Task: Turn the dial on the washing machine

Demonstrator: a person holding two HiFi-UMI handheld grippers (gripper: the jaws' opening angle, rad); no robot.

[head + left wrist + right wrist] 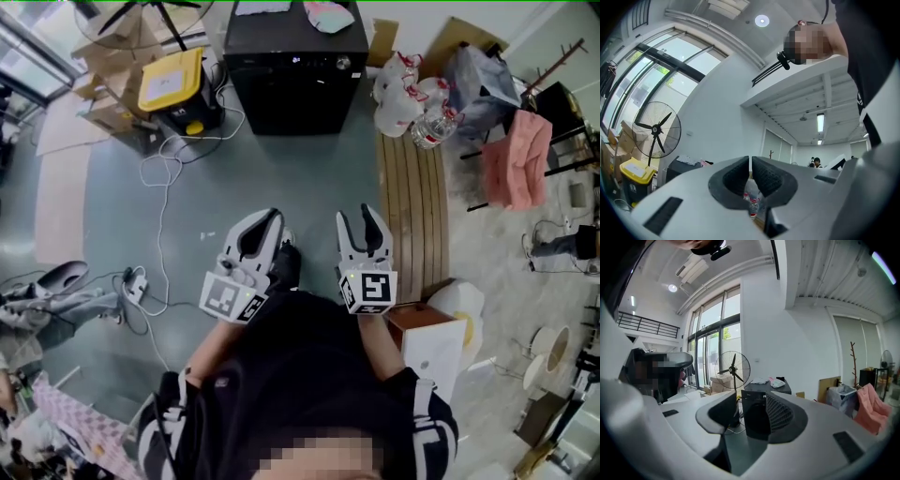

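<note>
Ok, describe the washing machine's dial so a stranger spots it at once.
Find the black washing machine across the grey floor, right of the yellow-lidded bin. On its front top edge, the dial is the small silvery knob near the right end, the only bright round part on that dark panel.

The washing machine (292, 89), partly behind the right tool (749, 408), has a dial (344, 64) too small to read.

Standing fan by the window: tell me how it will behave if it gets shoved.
The standing fan carries a wide round cage on a thin pole, so it looks top-heavy and would probably rock or tip rather than slide. The cage is thin open wire, likely light for its size and easily bent. Its base is hidden.
</note>
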